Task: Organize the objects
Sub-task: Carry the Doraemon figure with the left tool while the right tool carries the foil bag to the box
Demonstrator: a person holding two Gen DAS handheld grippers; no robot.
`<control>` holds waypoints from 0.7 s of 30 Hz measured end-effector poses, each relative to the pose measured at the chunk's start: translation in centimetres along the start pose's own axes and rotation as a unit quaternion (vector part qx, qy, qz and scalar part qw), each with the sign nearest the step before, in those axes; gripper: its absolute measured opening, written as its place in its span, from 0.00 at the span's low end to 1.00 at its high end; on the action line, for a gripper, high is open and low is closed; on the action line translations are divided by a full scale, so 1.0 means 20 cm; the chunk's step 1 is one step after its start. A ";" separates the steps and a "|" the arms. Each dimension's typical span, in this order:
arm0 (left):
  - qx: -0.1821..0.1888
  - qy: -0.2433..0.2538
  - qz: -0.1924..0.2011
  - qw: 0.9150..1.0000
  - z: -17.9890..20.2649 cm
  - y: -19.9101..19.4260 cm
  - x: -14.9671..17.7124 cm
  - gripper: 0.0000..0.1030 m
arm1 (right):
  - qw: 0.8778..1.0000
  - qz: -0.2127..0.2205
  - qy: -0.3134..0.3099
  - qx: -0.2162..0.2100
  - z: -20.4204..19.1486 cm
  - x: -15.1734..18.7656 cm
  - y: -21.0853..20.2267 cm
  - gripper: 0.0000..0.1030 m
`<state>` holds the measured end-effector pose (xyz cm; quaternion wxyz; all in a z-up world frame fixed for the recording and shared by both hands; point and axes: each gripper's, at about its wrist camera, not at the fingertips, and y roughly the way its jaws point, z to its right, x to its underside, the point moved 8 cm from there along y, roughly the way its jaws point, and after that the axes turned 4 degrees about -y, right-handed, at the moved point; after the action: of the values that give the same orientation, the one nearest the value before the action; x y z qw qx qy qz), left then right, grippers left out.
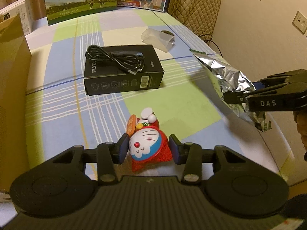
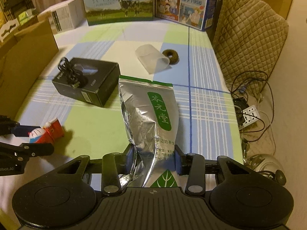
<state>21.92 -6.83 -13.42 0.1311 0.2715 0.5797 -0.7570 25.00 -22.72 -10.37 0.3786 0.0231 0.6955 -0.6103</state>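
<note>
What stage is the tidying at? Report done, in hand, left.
Done: nothing looks put away yet. In hand: the left gripper is shut on the cat figurine, and the right gripper is shut on the silver foil pouch, lifted off the checked tablecloth. Left: the black box with the coiled cable on top, the tipped clear cup and the dark ring beside it.
</note>
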 end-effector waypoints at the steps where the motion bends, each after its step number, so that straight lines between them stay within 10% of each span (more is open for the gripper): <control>1: 0.000 -0.001 0.002 1.000 0.00 -0.02 0.00 0.38 | 1.000 0.004 0.002 -0.001 -0.01 -0.01 -0.02 0.37; 21: -0.014 -0.015 0.079 0.997 0.01 -0.61 -0.06 0.38 | 0.996 0.086 0.007 -0.014 -0.30 -0.13 -0.60 0.37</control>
<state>16.61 -3.52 -2.83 0.2031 0.3028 0.5646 -0.7405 17.98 -19.50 0.97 0.4249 0.0820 0.7023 -0.5652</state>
